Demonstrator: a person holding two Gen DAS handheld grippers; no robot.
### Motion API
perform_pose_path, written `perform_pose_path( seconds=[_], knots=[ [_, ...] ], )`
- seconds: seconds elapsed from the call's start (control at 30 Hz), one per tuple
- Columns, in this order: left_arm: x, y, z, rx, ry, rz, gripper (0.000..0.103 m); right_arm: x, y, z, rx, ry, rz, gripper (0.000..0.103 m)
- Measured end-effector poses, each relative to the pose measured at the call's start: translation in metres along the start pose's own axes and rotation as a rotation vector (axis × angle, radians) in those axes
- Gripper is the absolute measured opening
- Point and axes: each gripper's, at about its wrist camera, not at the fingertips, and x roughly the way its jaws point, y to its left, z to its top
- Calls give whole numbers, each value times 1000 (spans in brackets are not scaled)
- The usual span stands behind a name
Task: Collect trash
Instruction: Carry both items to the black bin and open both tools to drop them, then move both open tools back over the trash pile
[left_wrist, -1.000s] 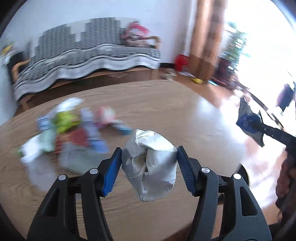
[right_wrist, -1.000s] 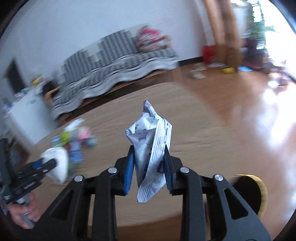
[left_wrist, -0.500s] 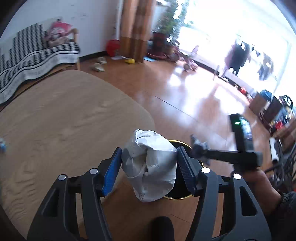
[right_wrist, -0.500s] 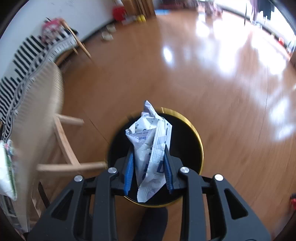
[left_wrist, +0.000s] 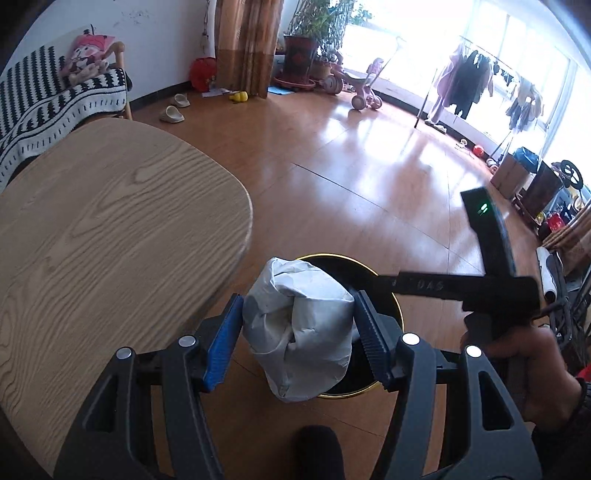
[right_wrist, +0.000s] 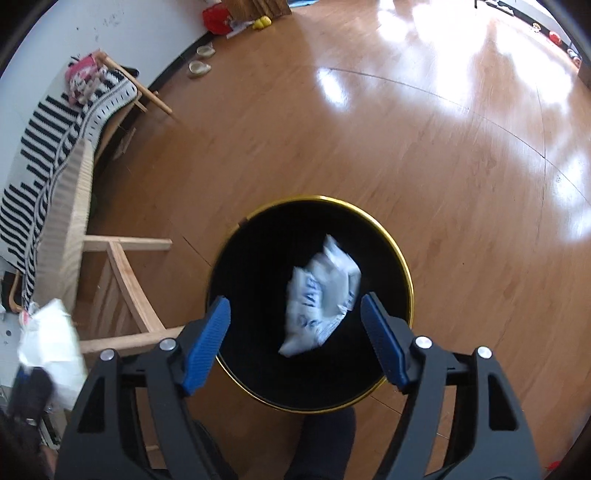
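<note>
My left gripper (left_wrist: 297, 334) is clamped on a crumpled grey paper wad (left_wrist: 299, 328); my right gripper (right_wrist: 295, 334) jaws are opening, a blurred printed wrapper (right_wrist: 321, 291) loose inside the round, gold-rimmed black bin (right_wrist: 404, 266).

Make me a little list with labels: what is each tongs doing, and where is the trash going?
left tongs: shut on the crumpled paper ball, above the bin
right tongs: opening, nothing pressed between the pads
printed wrapper: loose, blurred, inside the bin's black opening
bin: black with gold rim, on the wooden floor
table: wooden, beside the bin
</note>
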Motion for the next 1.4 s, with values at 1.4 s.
perform_pose_path(
  seconds=[1.4],
  knots=[
    [-271, 340, -77, -353, -169, 554, 96, -61, 446, -152, -770, -117, 325, 82]
  ],
)
